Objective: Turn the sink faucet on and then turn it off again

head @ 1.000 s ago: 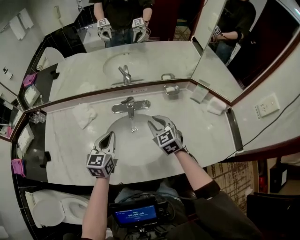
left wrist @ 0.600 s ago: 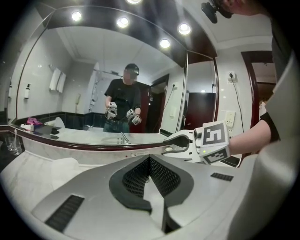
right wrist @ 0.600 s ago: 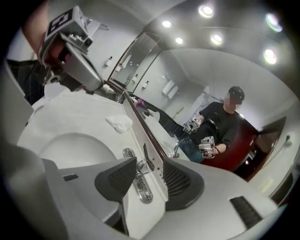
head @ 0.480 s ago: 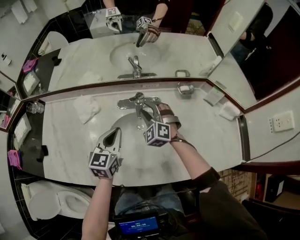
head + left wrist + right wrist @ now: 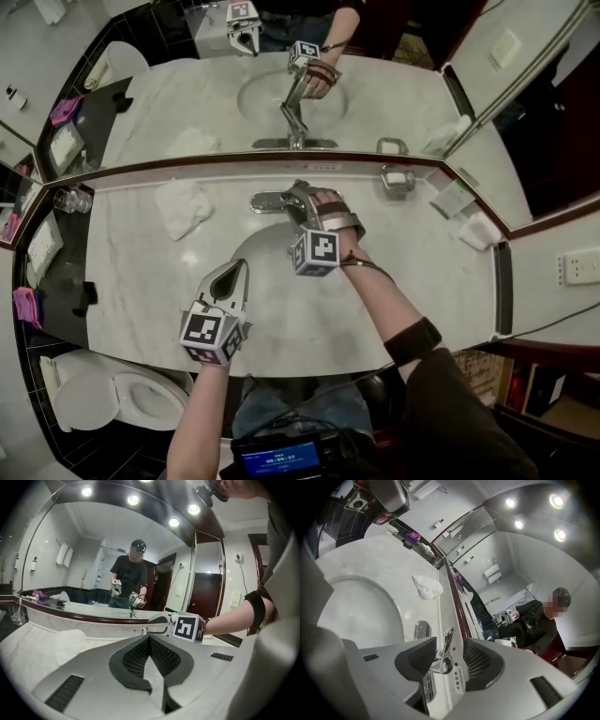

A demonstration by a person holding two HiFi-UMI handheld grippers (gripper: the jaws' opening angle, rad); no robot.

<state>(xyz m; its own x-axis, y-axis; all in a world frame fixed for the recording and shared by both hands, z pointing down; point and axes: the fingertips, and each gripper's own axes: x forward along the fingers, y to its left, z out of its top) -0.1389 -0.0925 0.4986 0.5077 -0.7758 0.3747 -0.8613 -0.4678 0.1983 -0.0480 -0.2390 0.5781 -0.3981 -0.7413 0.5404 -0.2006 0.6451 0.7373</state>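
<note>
Straddling the faucet lever (image 5: 442, 663) at 12 o'clock of the basin (image 5: 267, 291) with the right gripper (image 5: 300, 195), jaws just opened, loose around it. Hovering at the basin's 8 o'clock rim with the left gripper (image 5: 236, 272), clenched on nothing.

crumpled white cloth (image 5: 183, 208) on marble counter (image 5: 422, 272); soap dish (image 5: 398, 180) by mirror (image 5: 375, 84).

A pale marble tabletop (image 5: 141, 281) is backed by a wide mirror (image 5: 403, 94), lit by round ceiling lights (image 5: 133, 499), and flanked by a toilet (image 5: 122, 403).
</note>
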